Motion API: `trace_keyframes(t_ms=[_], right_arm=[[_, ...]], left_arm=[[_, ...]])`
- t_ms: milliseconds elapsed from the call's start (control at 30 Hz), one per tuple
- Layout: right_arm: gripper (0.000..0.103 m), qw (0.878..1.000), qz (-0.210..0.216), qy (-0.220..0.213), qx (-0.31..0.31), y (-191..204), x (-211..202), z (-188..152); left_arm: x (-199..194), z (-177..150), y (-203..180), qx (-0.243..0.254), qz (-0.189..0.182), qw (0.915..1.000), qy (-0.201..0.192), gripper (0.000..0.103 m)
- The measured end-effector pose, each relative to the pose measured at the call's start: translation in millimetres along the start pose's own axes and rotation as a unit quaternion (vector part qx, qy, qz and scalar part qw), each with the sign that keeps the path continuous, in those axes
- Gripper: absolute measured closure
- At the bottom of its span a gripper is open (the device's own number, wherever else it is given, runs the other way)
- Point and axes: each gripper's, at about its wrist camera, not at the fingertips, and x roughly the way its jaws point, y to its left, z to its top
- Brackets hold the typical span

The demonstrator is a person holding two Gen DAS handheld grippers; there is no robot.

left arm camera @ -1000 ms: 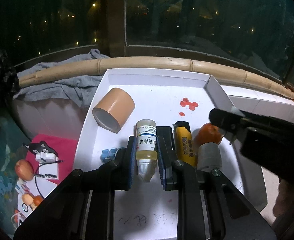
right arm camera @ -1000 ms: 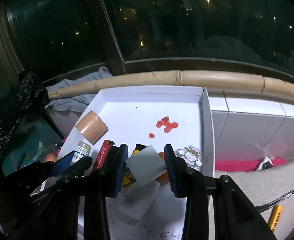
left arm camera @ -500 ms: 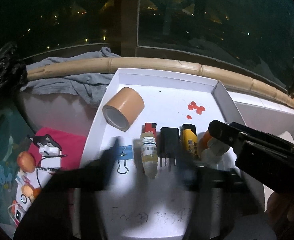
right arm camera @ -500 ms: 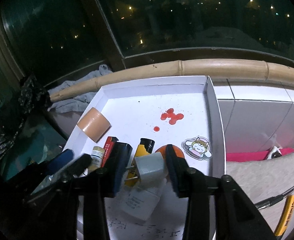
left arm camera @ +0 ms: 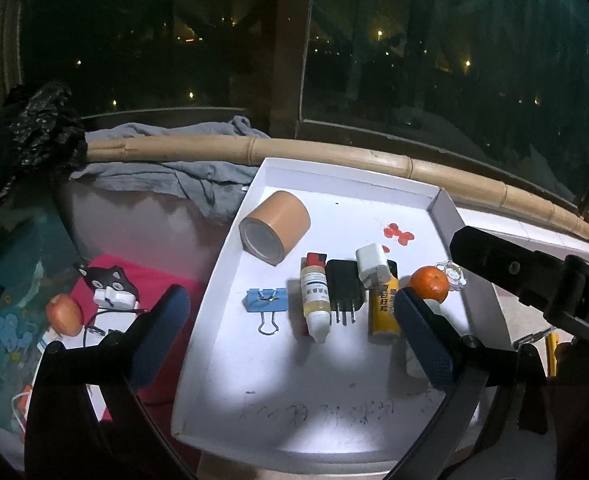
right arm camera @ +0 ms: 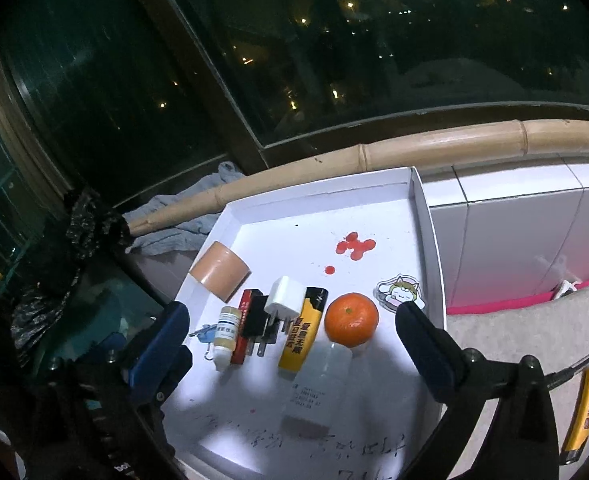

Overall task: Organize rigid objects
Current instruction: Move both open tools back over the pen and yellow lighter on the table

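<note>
Hovering above the near end of the white tray point(left arm camera: 446, 208), the left gripper point(left arm camera: 290, 336) has just been opening and now stands wide, nothing pressed by its pads — the small dropper bottle point(left arm camera: 315, 300), blue binder clip point(left arm camera: 266, 301), black plug point(left arm camera: 344, 286) and yellow lighter point(left arm camera: 383, 308) lie in a row just ahead between its fingers. The right gripper point(right arm camera: 294, 340) has likewise just spread wide; the white charger point(right arm camera: 283, 300) rests ahead of its gap atop the black plug, the orange point(right arm camera: 351, 319) and clear bottle point(right arm camera: 318, 384) nearer its right finger. Brown tape roll point(left arm camera: 274, 226) sits farther ahead, leftward.
</note>
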Motion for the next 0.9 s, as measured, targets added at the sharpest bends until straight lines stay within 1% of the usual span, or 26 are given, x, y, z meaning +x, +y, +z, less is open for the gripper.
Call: trace_keyframes(t_ms=[300, 433, 667, 900], right_arm=[[0.0, 1.0, 0.016, -0.006, 0.007, 4, -15, -5], [0.0, 0.999, 0.021, -0.022, 0.011, 4, -30, -7], [0.0, 0.999, 0.008, -0.049, 0.009, -6, -57, -12], [0.0, 0.998, -0.011, -0.063, 0.009, -25, -77, -17]], left_arm=[[-24, -4, -7, 0.006, -0.006, 0.9998, -0.015, 0.0], [-39, -7, -11, 0.005, -0.009, 0.9996, -0.027, 0.0], [-52, -12, -20, 0.008, -0.015, 0.9995, -0.027, 0.0], [-58, -17, -38, 0.02, -0.024, 0.9992, -0.026, 0.0]])
